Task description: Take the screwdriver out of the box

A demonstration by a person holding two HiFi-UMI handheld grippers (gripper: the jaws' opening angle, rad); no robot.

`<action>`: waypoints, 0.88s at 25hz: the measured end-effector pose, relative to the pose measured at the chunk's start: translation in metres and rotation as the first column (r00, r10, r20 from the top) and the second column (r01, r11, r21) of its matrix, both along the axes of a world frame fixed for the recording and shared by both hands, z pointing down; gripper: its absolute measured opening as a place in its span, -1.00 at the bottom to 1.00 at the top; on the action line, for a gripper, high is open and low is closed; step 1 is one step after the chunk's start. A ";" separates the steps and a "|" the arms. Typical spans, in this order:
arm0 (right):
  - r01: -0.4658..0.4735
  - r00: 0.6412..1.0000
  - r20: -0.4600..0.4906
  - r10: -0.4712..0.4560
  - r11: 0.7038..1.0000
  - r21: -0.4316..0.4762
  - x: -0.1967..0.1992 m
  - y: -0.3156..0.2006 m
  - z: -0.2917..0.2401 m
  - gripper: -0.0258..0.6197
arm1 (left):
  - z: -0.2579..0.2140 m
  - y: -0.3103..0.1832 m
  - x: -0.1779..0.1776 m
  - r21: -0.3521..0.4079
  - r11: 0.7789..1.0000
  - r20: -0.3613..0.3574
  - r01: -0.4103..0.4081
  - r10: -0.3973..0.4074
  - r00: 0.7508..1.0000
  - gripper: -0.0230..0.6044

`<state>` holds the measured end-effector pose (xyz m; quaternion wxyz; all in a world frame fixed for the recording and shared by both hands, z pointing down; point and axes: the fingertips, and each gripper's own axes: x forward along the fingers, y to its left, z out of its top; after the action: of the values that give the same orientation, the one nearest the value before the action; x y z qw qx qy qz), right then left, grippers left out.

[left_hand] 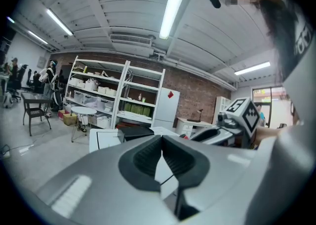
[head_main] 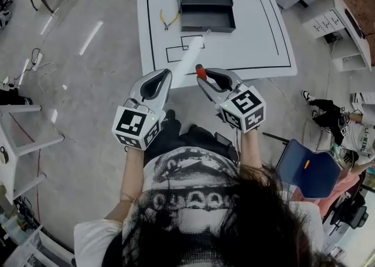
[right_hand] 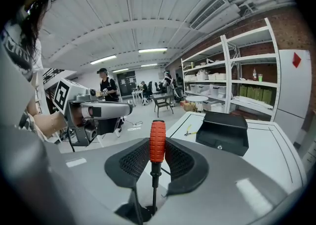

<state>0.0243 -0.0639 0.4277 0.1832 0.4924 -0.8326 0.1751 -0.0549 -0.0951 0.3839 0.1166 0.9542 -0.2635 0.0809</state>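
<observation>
Screwdriver tip hides inside right hand-held gripper clamping its handle; left hand-held gripper closed, empty.

My head view looks steeply down from high up, the white rectangular counter lying a little ahead, near the frame's top. Both gripper views sit low, right behind their own jaws, facing roughly level across the room. All three share that counter and its open black rectangular box; the gripper views also share the tall white metal shelving.
</observation>
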 end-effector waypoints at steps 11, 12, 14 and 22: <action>0.061 0.998 0.030 -0.061 0.998 0.004 0.038 0.084 0.003 -0.60 | 0.000 0.091 0.035 0.010 0.997 0.043 0.080 -0.081 0.996 -0.93; 0.064 0.997 0.033 -0.064 0.998 0.004 0.039 0.090 0.004 -0.60 | 0.001 0.098 0.037 0.012 0.996 0.046 0.084 -0.084 0.995 -0.93; 0.072 0.997 0.037 -0.072 0.997 0.008 0.040 0.099 0.006 -0.60 | 0.002 0.109 0.036 0.015 0.995 0.049 0.096 -0.097 0.994 -0.93; 0.105 0.994 0.040 -0.106 0.994 0.029 0.042 0.134 0.006 -0.60 | 0.005 0.147 0.036 0.030 0.990 0.055 0.136 -0.138 0.989 -0.93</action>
<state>0.0665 0.0700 0.4341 0.1683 0.4465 -0.8634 0.1639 -0.0185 0.0522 0.3894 0.1020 0.9325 -0.3327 0.0965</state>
